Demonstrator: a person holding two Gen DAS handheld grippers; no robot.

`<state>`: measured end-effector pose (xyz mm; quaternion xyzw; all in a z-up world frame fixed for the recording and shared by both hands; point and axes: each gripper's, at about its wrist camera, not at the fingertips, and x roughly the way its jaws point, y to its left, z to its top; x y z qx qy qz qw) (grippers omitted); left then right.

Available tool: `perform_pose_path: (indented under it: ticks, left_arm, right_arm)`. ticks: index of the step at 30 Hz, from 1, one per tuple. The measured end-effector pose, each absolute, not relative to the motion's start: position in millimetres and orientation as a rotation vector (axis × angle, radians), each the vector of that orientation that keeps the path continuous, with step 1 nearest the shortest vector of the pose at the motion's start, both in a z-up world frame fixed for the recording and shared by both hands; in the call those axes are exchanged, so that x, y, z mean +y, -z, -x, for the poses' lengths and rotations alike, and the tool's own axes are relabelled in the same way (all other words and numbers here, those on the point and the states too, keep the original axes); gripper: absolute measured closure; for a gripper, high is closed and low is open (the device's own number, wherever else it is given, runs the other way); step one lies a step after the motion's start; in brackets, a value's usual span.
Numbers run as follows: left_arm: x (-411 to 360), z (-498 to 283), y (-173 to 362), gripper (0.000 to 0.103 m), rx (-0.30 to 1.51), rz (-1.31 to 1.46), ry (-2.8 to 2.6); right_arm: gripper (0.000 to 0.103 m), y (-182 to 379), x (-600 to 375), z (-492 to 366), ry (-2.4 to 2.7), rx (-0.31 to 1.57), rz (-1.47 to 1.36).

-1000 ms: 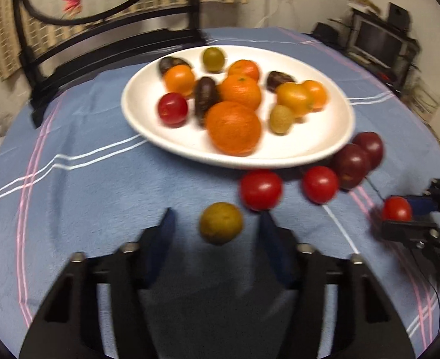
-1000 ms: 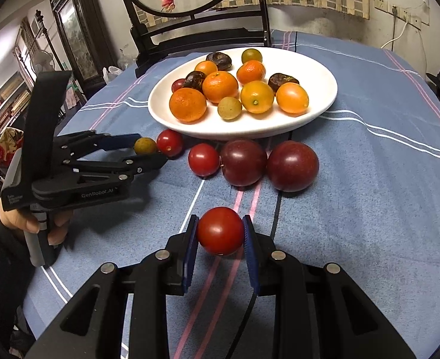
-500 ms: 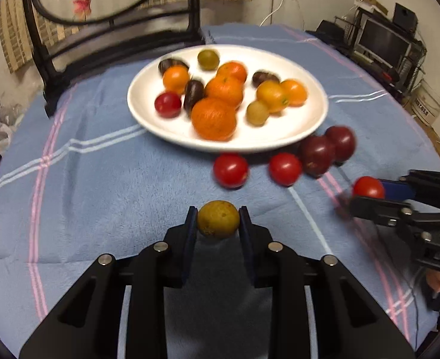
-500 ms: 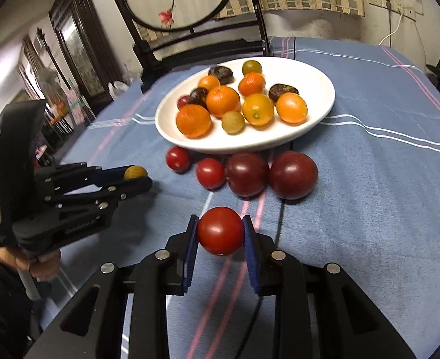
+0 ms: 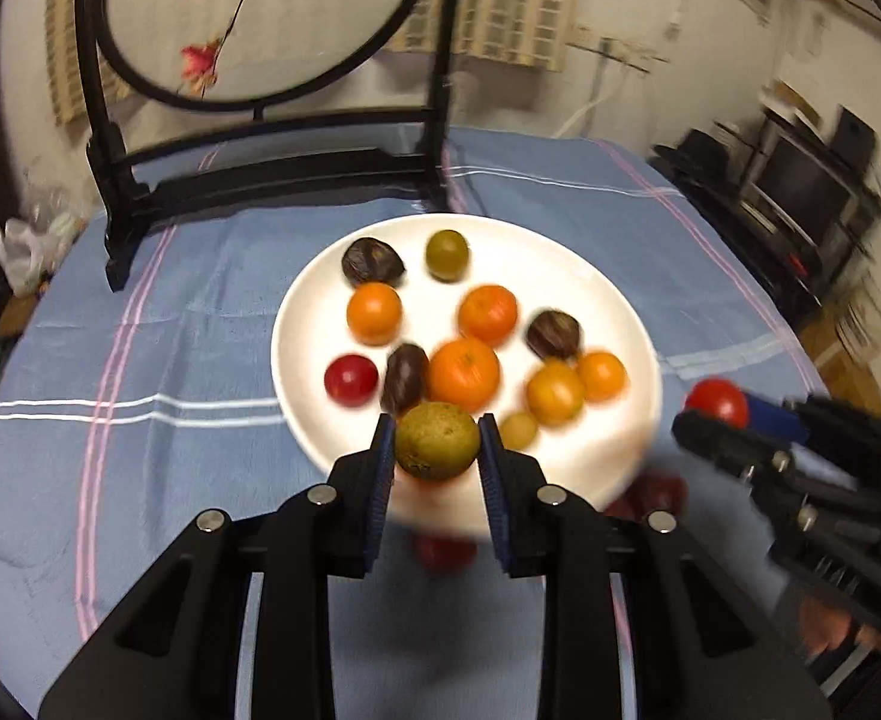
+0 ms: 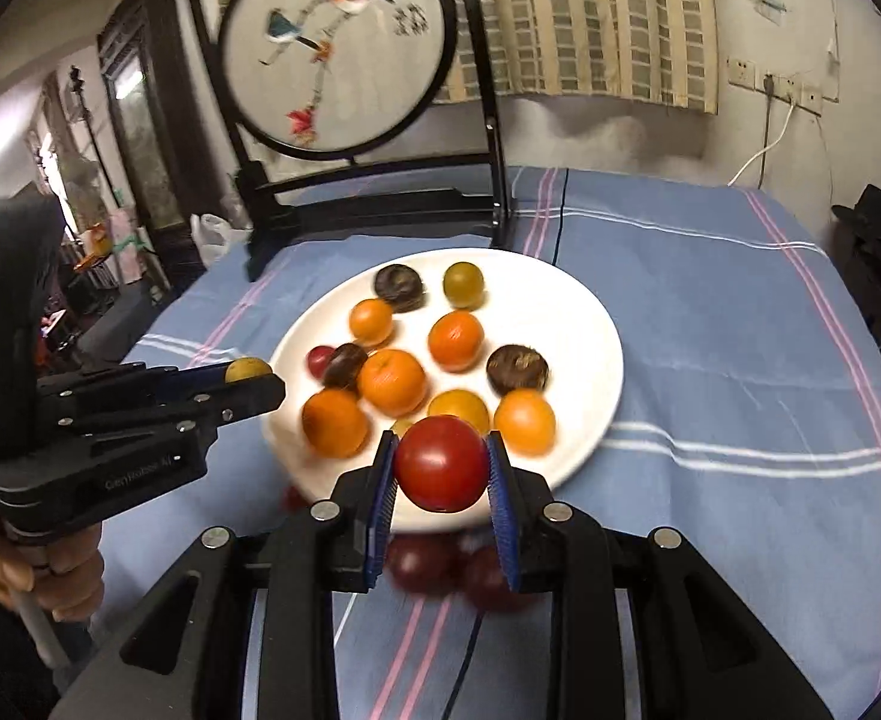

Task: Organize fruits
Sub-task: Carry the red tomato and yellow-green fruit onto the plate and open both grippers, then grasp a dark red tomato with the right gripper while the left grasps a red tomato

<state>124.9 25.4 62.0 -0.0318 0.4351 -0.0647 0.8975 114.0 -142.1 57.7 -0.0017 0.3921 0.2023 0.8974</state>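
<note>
My left gripper point(image 5: 437, 441) is shut on a yellow-green fruit point(image 5: 437, 441) and holds it in the air above the near rim of the white plate point(image 5: 314, 312). My right gripper point(image 6: 440, 471) is shut on a red tomato point(image 6: 440, 471), also raised over the plate's point(image 6: 584, 324) near edge. The plate holds several oranges, dark plums, a green fruit and a red tomato point(image 5: 350, 380). The right gripper shows in the left wrist view point(image 5: 716, 414), the left gripper in the right wrist view point(image 6: 254, 381).
Dark red fruits point(image 6: 422, 564) lie on the blue striped tablecloth point(image 6: 710, 360) just before the plate, partly hidden by my fingers. A black stand with a round embroidered screen point(image 5: 260, 18) rises behind the plate. The table edge drops off to the right.
Both grippers have lifted their fruits off the cloth and moved forward, up over the plate's near rim. The left gripper closed on the yellow-green fruit one second ago.
</note>
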Motion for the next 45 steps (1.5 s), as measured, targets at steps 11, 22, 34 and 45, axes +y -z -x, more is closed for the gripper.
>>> perform_pose_path:
  ticks: [11, 22, 34, 45]
  left_arm:
    - [25, -180, -40, 0.064, 0.93, 0.11, 0.052]
    - [28, -137, -59, 0.024, 0.862, 0.127, 0.051]
    - [19, -60, -25, 0.017, 0.939, 0.17, 0.177]
    - [18, -53, 13, 0.017, 0.975, 0.125, 0.157]
  right_arm:
    - [0.057, -26, -121, -178, -0.424, 0.876, -0.047]
    - [0.046, -33, -165, -144, -0.391, 0.864, -0.127]
    - [0.045, -13, -187, -70, -0.43, 0.913, -0.036]
    - [0.046, 19, -174, -65, -0.292, 0.962, 0.174]
